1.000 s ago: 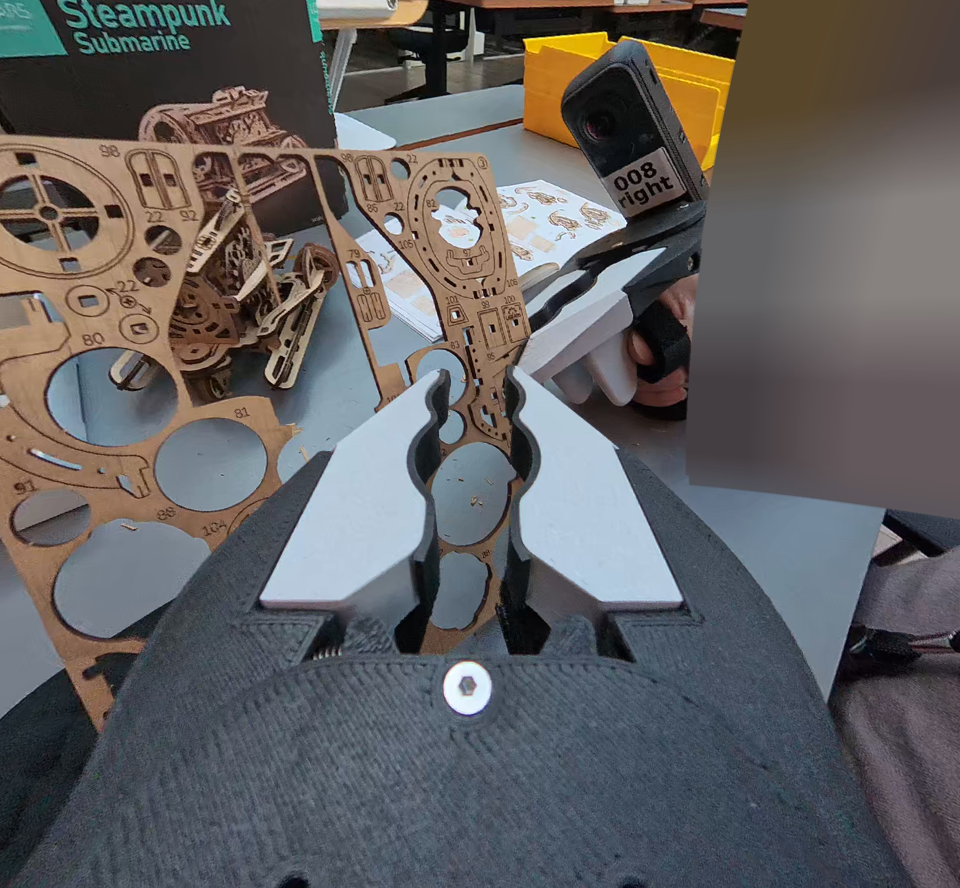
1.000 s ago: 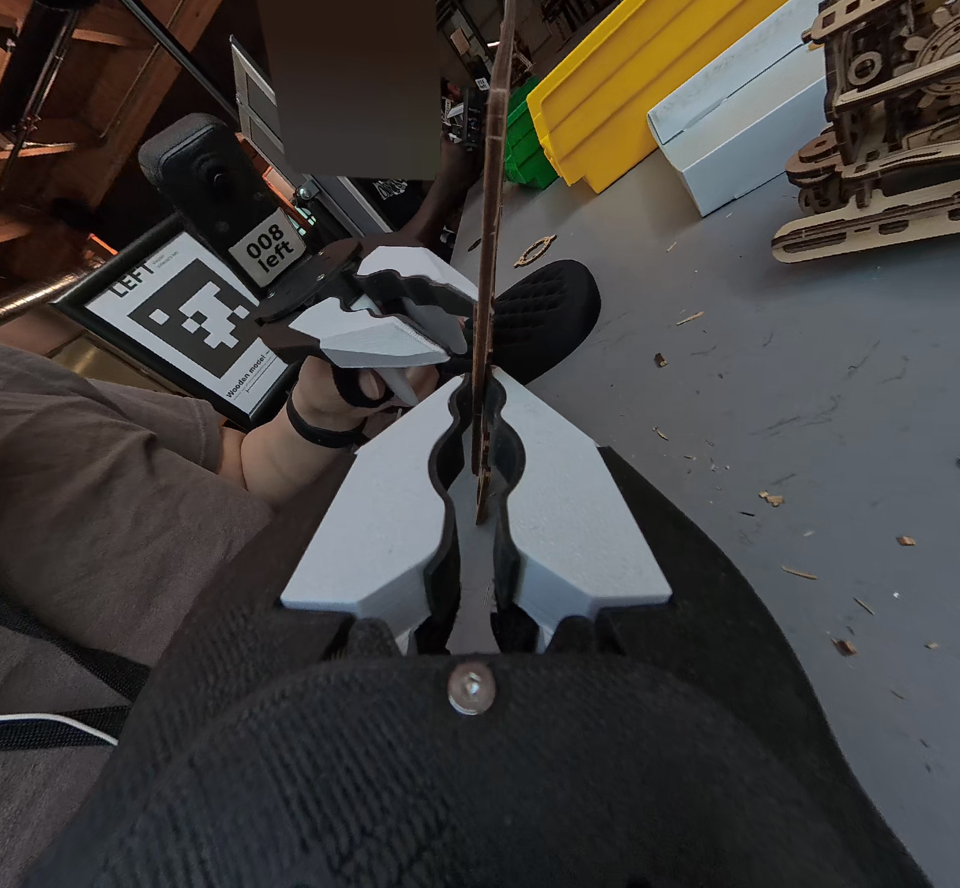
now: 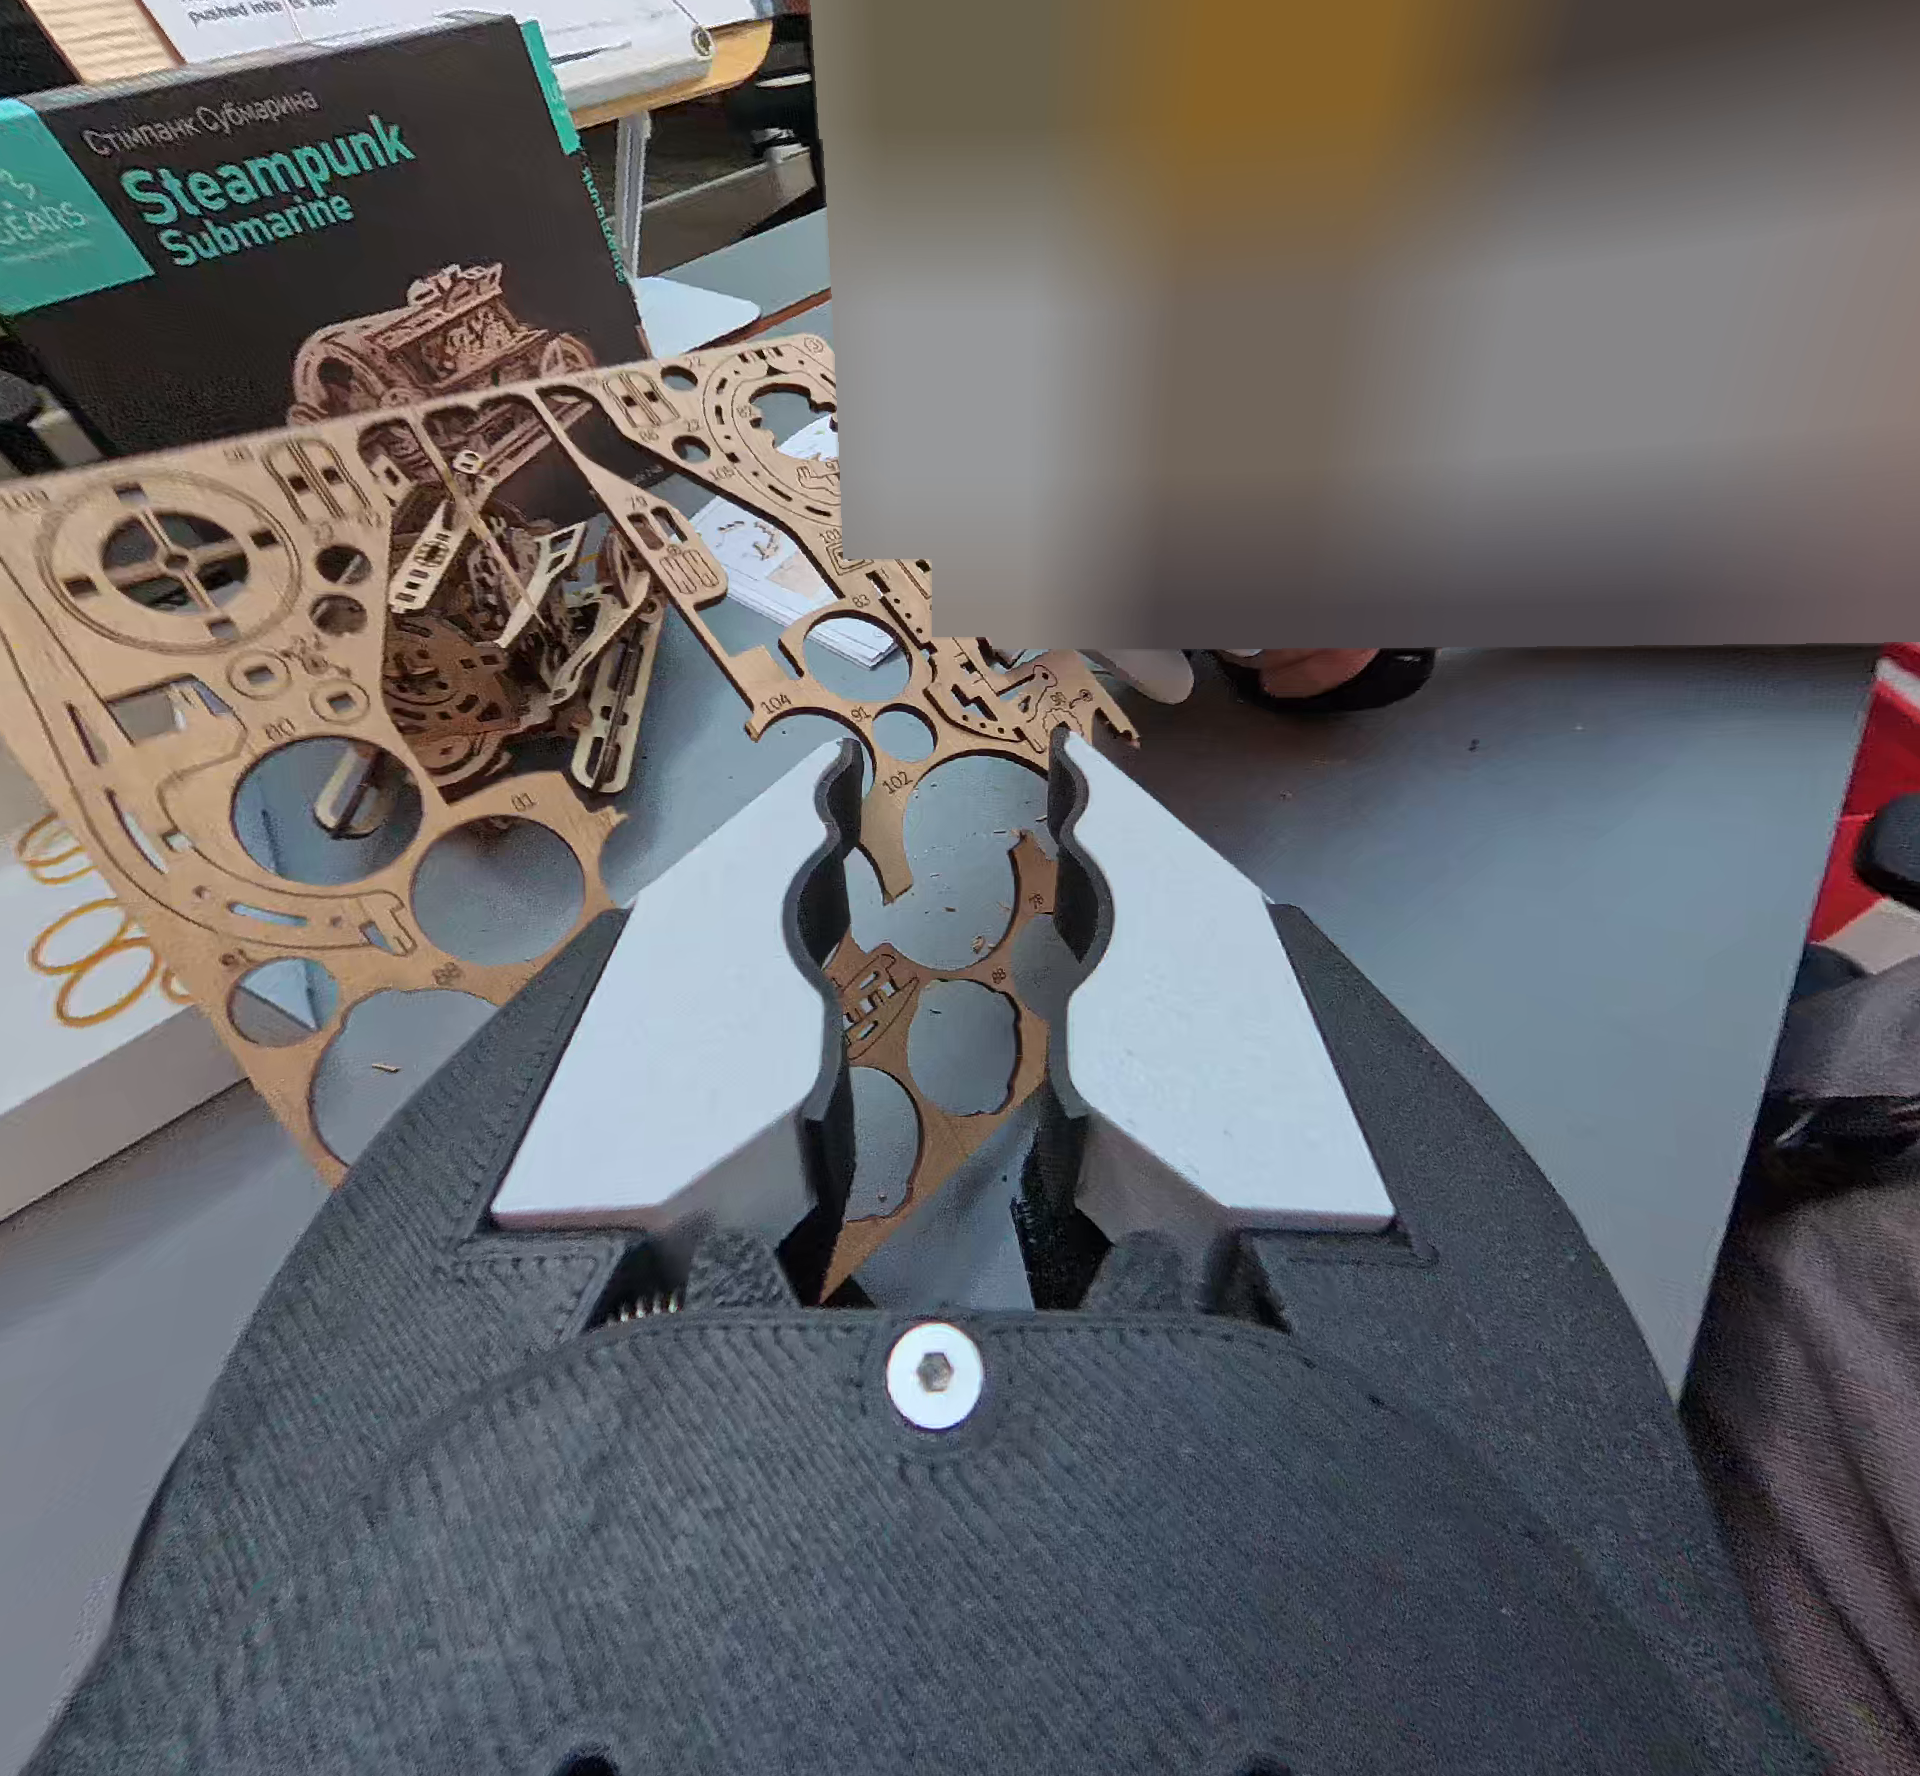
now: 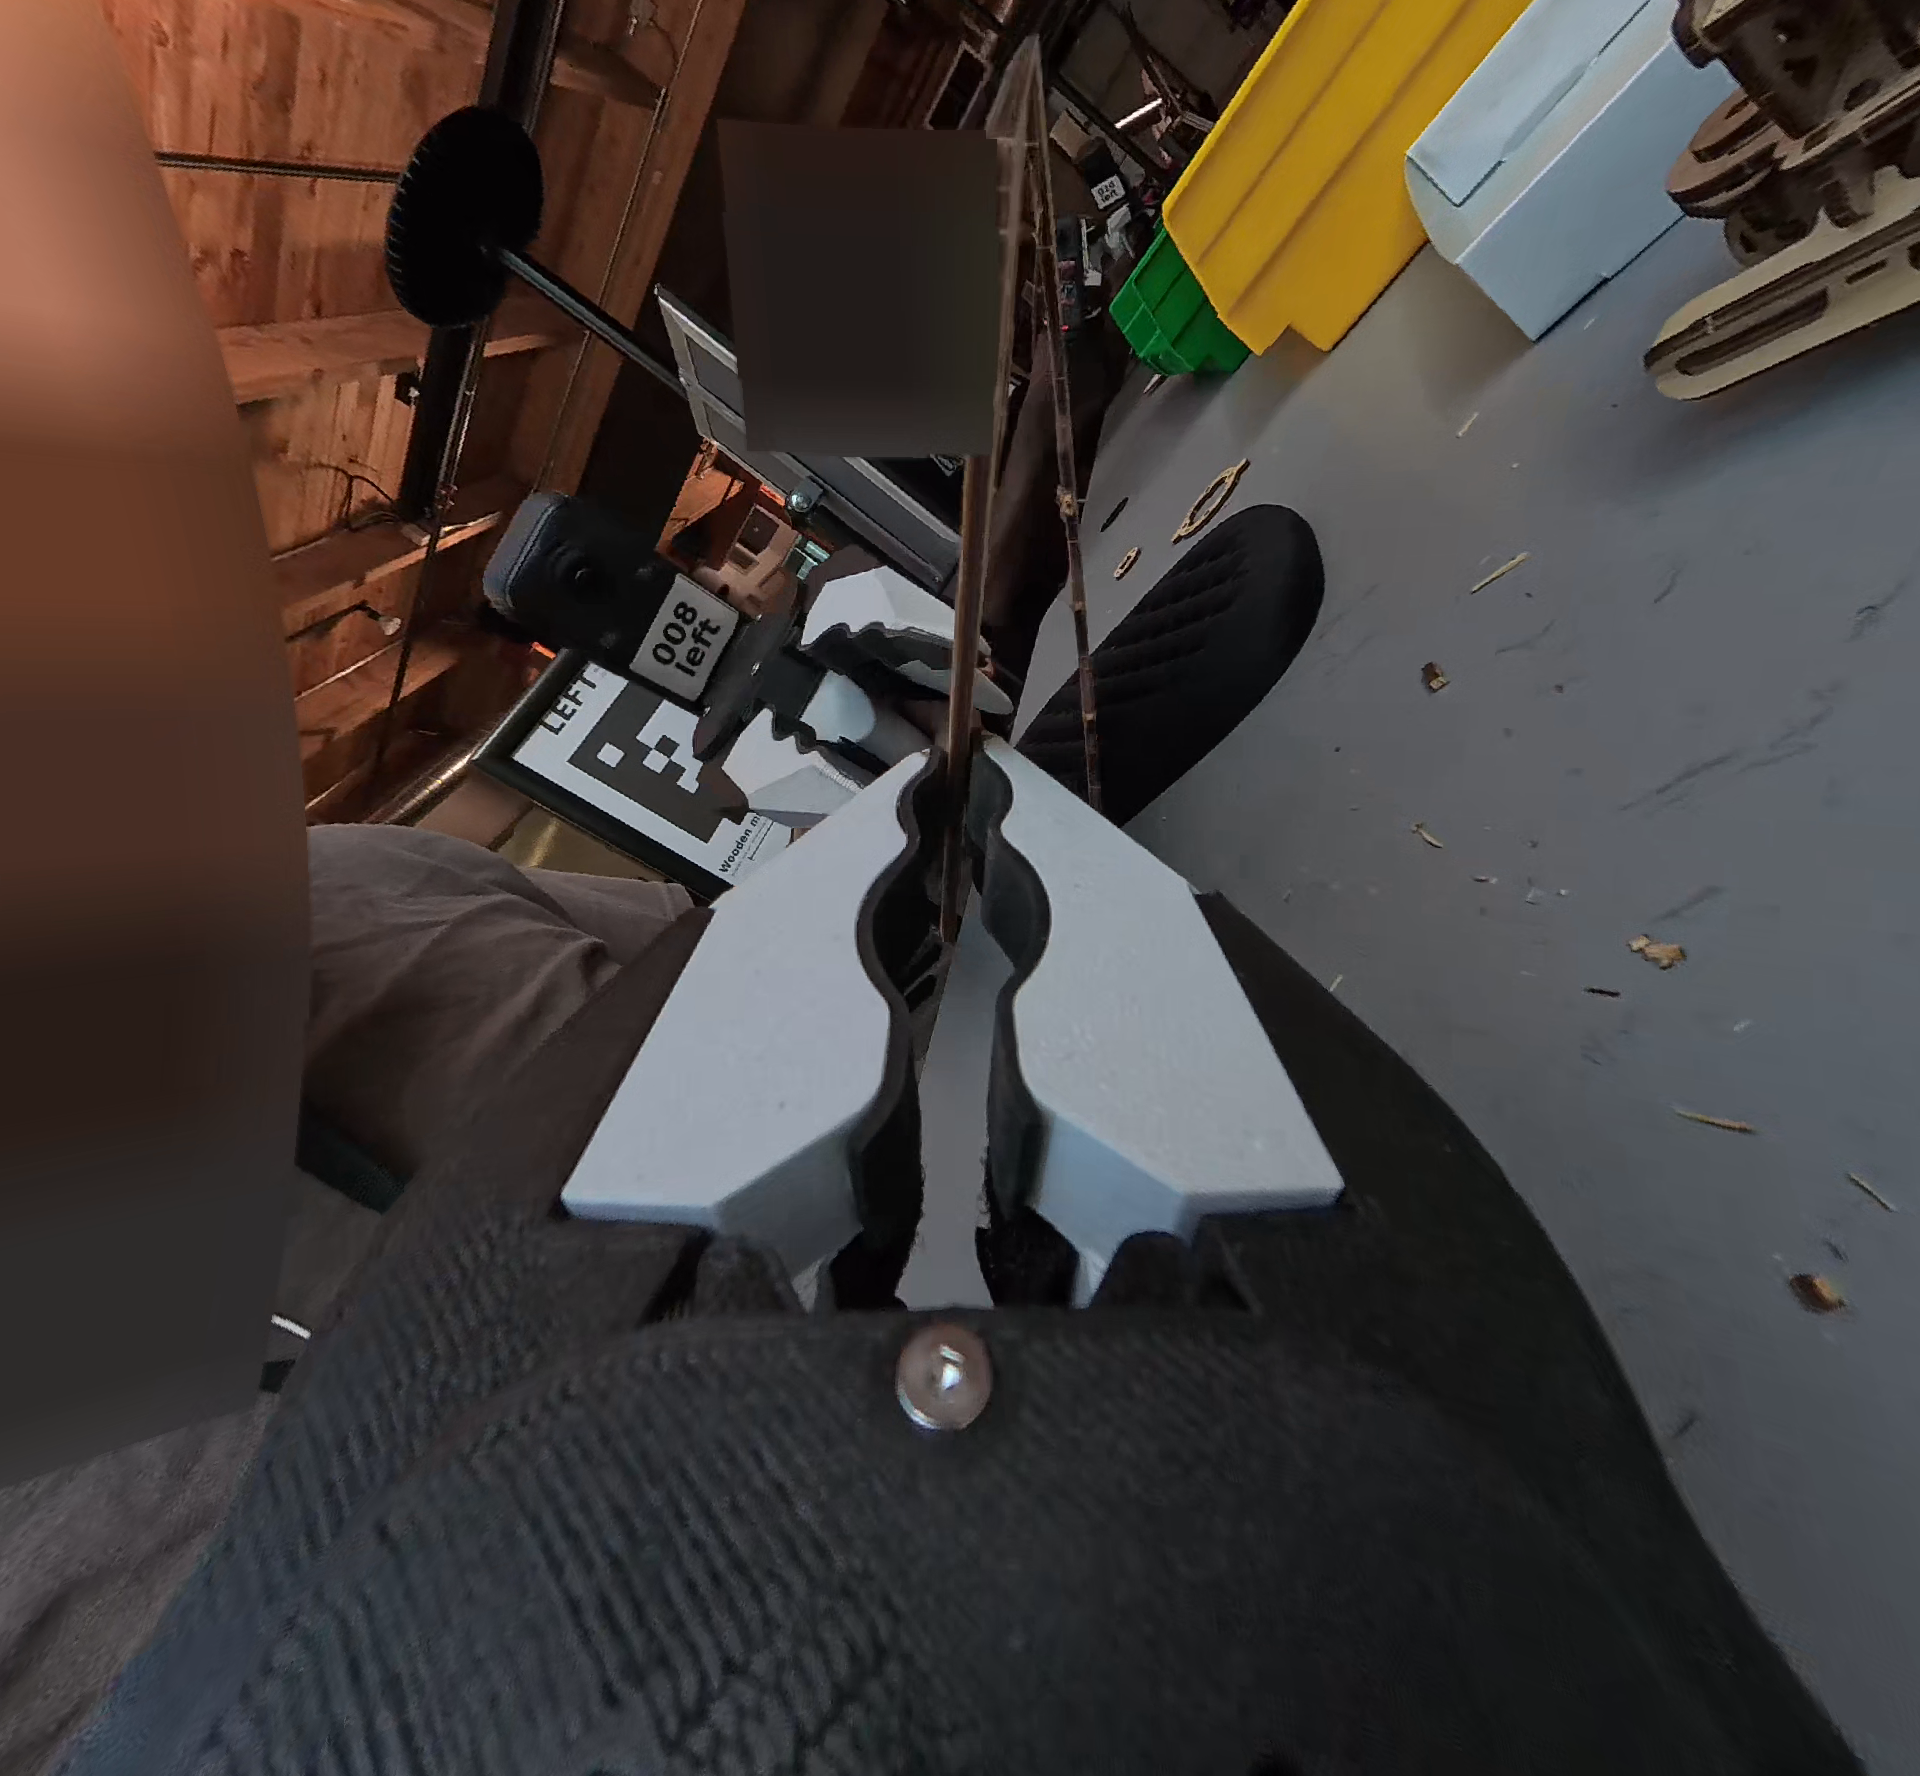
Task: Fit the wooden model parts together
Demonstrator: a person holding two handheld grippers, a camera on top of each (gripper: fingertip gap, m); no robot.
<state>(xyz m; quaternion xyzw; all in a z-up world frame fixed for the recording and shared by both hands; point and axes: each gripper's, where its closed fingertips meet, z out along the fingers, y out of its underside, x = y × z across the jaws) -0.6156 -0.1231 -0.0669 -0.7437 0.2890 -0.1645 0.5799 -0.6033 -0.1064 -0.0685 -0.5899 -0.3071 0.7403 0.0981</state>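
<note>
A laser-cut wooden sheet (image 3: 312,791) with many punched-out holes stands upright over the grey table (image 3: 1455,843). My left gripper (image 3: 951,760) is open. The sheet's lower corner shows face-on in the gap between its fingers, not clamped. My right gripper (image 4: 951,776) is shut on the sheet (image 4: 971,583), seen edge-on as a thin dark line rising from the fingertips. The left gripper shows farther off in the right wrist view (image 4: 883,656), right by the sheet. The partly built wooden model (image 3: 488,646) stands behind the sheet and shows at the right wrist view's top right (image 4: 1808,116). A blur patch hides the right gripper in the left wrist view.
The dark kit box (image 3: 312,220) stands at the back left, with a booklet (image 3: 790,573) lying beside it. Rubber bands (image 3: 83,957) lie on a white box at the left. A yellow bin (image 4: 1330,168), a green bin (image 4: 1174,313), a white box (image 4: 1558,168) and loose wood bits (image 4: 1210,500) are on the table.
My left gripper's fingers have spread wider and it has drawn back from the sheet. The sheet now leans more to the right. The right gripper still holds it.
</note>
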